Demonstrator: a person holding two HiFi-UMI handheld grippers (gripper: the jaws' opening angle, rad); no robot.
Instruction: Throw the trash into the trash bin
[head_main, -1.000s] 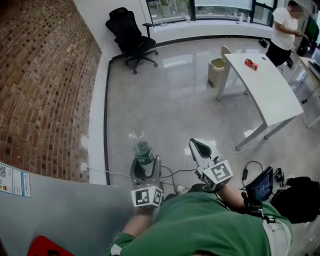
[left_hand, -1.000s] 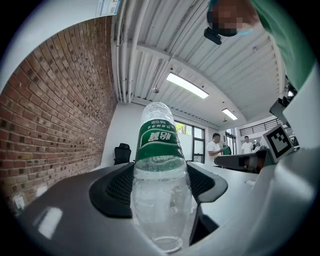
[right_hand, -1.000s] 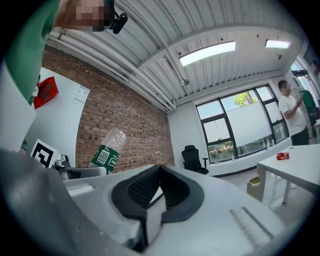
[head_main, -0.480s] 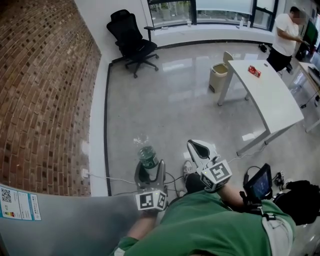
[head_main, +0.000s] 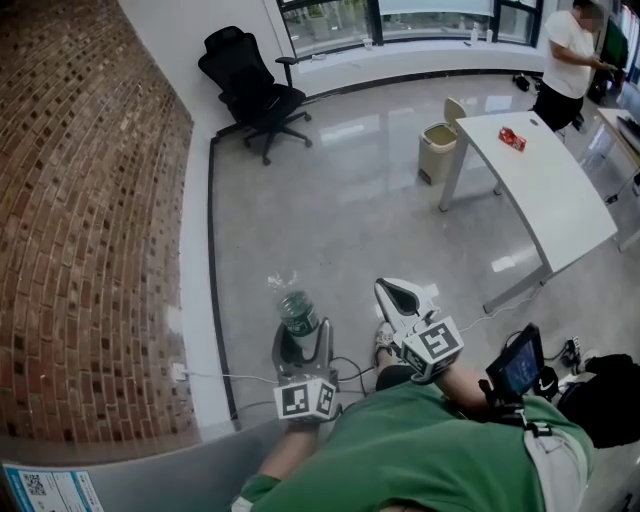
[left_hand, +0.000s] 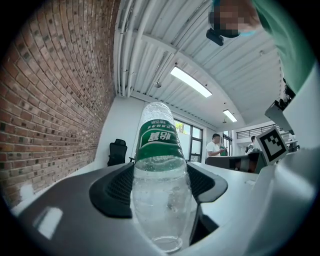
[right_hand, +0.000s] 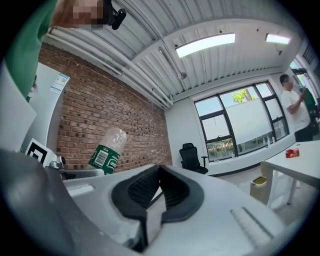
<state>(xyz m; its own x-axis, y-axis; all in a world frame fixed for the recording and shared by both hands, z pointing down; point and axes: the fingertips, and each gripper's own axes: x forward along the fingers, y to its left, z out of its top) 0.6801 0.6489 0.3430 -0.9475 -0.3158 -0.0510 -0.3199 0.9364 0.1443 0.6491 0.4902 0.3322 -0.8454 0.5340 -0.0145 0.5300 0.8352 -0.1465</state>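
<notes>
Head view, left gripper (head_main: 300, 338): I see it low in front of me, well apart from the bench (head_main: 560, 190), on the bench's brick-wall side.
Head view, bottle (head_main: 296, 308): clear plastic with a green label. It sticks out from the left gripper's jaws, above the grey floor (head_main: 350, 200).
Head view, right gripper (head_main: 402, 296): just beside the left gripper, between it and the bench.
Head view, trash bin (head_main: 434, 152): beige and open-topped. It stands on the floor just beside the leg at the bench's far end, well apart from the bottle.
Head view, red packet (head_main: 512, 138): lies on the bench near its far end.
Head view, office chair (head_main: 250, 85): black, out past the bench's far end, close to the brick wall (head_main: 90, 200).
Head view, person (head_main: 565, 60): stands beyond the bench's far corner.
Left gripper view, jaws: they are pinching the bottle's clear body, with a dark pad against each side. The green label lies beyond the pads and its print reads upside down to me.
Right gripper view, jaws: pressed together with nothing between them. The bottle shows off to one side, and the trash bin sits low beside the bench's edge.
</notes>
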